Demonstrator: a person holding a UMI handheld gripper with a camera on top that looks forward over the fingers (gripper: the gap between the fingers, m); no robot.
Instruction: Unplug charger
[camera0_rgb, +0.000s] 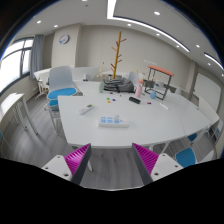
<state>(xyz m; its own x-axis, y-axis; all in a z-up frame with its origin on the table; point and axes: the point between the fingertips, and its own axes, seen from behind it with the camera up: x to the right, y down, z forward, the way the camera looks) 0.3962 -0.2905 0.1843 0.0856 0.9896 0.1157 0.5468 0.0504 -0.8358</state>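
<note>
A white flat object, apparently a power strip with a charger in it (113, 121), lies near the front edge of a large white table (150, 118). It is too small to make out the plug. My gripper (112, 152) is well back from the table, and the strip is beyond the fingers. The fingers are wide apart with magenta pads (79, 160) showing, and nothing is between them.
On the table are a small white item (88, 108), a black item (134, 100), a wooden branch-like stand (119, 55) and a red-framed rack (157, 83). Chairs with blue seats stand at the left (62, 92) and the near right (185, 156). Grey floor lies ahead.
</note>
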